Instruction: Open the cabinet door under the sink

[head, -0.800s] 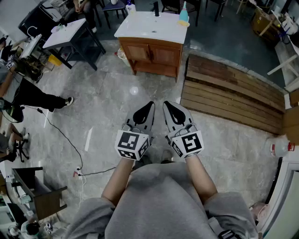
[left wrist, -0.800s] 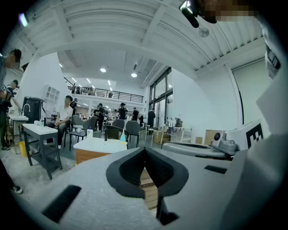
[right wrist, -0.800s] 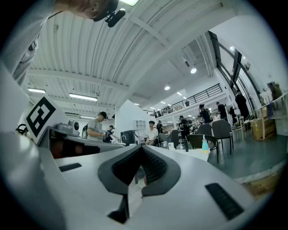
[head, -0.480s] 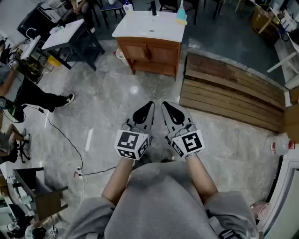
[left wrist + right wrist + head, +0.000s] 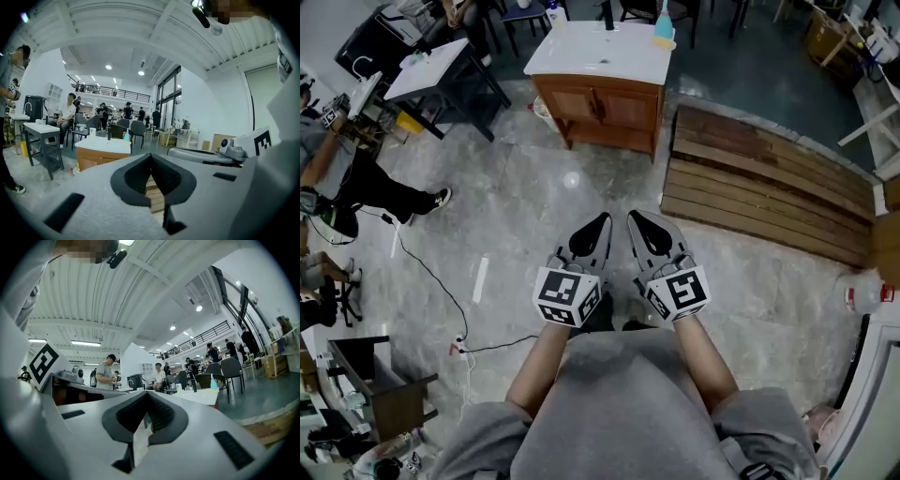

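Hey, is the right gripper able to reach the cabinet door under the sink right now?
Probably not yet: the right gripper sits shut close to the person, and the cabinet door stands far across the floor. Nothing blocks the way; walking closer should do.

Grey shirt [image 5: 619,403]; left gripper [image 5: 601,221] and right gripper [image 5: 635,219] grey, jaws black-padded.

I stand on a glossy grey tiled floor [image 5: 516,206]. Ahead of me a wooden cabinet [image 5: 605,112] with a white sink top [image 5: 600,52] stands on it, and just to its right lies a low slatted wooden platform [image 5: 764,183]. To my left a black cable [image 5: 425,267] snakes across the tiles; a white jug [image 5: 861,296] sits at far right
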A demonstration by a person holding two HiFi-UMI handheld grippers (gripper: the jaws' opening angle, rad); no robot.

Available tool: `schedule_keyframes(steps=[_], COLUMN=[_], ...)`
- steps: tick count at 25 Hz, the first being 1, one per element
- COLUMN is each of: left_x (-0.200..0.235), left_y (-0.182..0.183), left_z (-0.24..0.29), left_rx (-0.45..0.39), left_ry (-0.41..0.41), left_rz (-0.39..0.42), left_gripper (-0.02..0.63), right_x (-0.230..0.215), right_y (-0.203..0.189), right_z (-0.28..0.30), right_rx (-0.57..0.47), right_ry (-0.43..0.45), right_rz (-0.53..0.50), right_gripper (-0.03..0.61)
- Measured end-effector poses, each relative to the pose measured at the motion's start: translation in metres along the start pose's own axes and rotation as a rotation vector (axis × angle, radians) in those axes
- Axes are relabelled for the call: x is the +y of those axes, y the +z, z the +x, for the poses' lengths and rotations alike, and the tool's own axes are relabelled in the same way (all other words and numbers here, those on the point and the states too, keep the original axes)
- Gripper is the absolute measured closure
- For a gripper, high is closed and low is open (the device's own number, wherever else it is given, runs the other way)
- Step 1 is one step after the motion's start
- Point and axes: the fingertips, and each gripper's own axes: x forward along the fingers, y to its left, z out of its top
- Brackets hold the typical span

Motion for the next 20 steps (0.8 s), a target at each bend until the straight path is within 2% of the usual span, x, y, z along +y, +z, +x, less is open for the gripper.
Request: schedule_keyframes(steps=[7, 20], left_x=[0.037, 0.125], left_y=[-0.006, 0.007], left_z=[0.02, 0.075], left_rx=[0.014, 0.038], left_ry=[0.004, -0.039], left_rz=[-0.032, -0.051], left_gripper=[0.606, 0.606], right_x=[-0.01, -0.032], right_y=[-0.016, -0.024], right_z=[0.029, 0.135], right_rx=[0.027, 0.065], right_ry=[-0.016, -0.053], right_rz=[0.014, 0.025], right_gripper=[0.569, 0.569])
